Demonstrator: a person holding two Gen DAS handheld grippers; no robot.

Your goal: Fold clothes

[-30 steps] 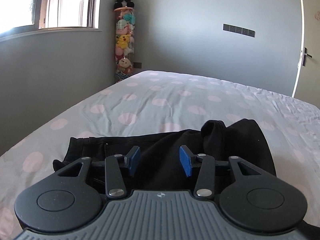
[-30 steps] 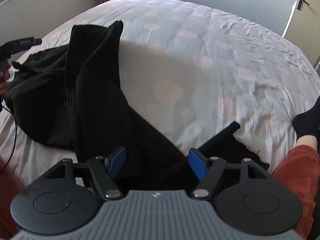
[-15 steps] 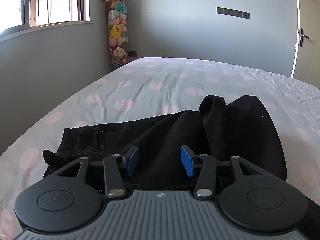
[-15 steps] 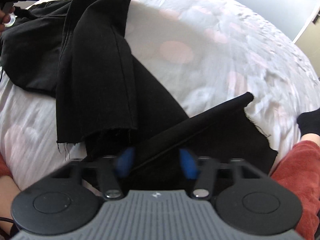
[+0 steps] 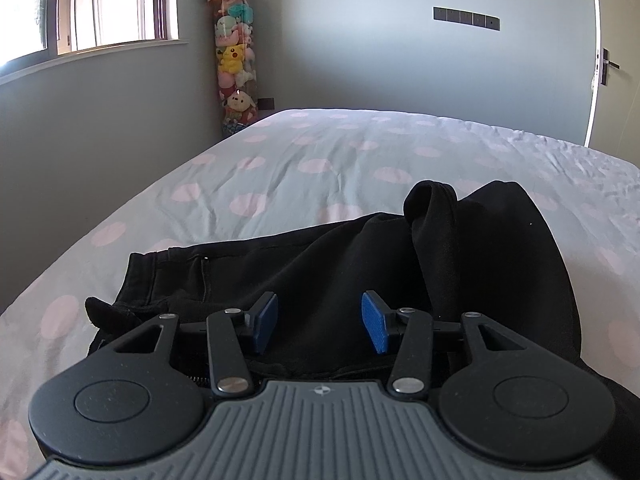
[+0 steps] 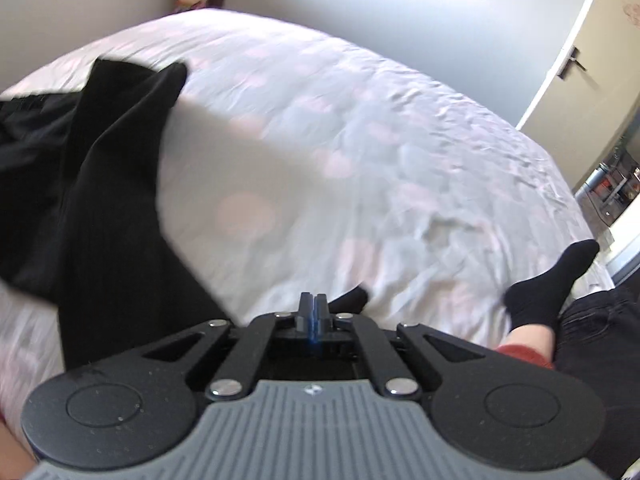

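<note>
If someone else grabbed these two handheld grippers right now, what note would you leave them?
Handover: the left gripper is open above the waist end of the black trousers, holding nothing.
The right gripper has just closed its jaws, apparently pinching a leg hem.
The trousers lie crumpled on the spotted bed.
Done: hem gripped. Left: all the folding.

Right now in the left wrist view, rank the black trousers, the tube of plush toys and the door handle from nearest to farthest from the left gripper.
1. Black trousers: on the bed, directly under the left gripper.
2. Tube of plush toys: far left corner, beyond the bed.
3. Door handle: far right; too close to the tube to rank firmly.
</note>
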